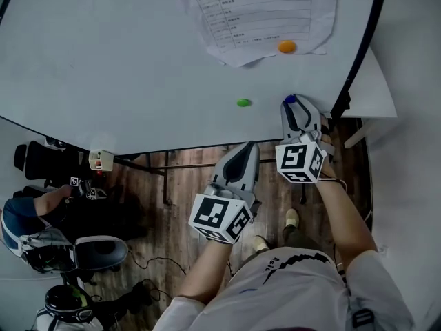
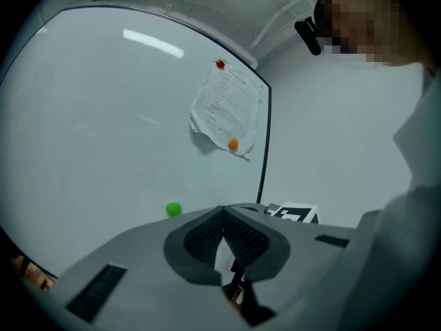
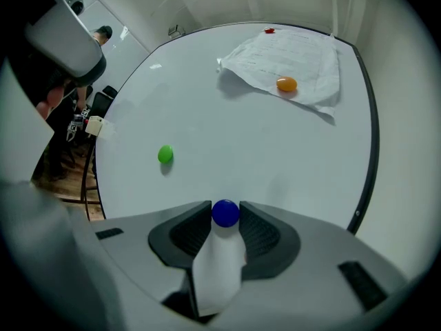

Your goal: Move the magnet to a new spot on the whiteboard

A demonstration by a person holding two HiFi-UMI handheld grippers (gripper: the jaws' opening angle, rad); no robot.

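Currently at the lower right part of the whiteboard (image 1: 103,61): right gripper (image 1: 292,102), jaws closed on the blue magnet (image 3: 225,213). Grips that round magnet at the very tips, one pad on each side. Cannot tell whether the magnet touches the board face or sits just off it.

Left gripper (image 1: 247,147): jaws pressed fully together, tips meeting, holding nothing. Sits lower than the right gripper in the head view, tips about level with the board's bottom edge, over wooden floor (image 1: 179,185).

Around the work area, on the board:
- Green magnet (image 1: 243,103) to the left of the right gripper, near but apart, alone on bare white surface.
- Only open board face between the blue and green magnets.
- Sheet of paper (image 1: 255,12) further up the board, creased, lower edge lifting off the surface.
- Orange magnet (image 1: 286,46) on the sheet near its lower corner, well apart from the right gripper.
- Red magnet (image 3: 269,30) at the sheet's top edge.
- Black frame (image 1: 362,47) down the board's right side, just beside the right gripper.

Off the board:
- White wall (image 2: 324,143) beyond the frame.
- Small white box (image 1: 100,160) at the bottom edge, far left.
- Seated person (image 1: 34,212) and a grey chair (image 1: 100,250) on the floor below, well apart from both grippers.
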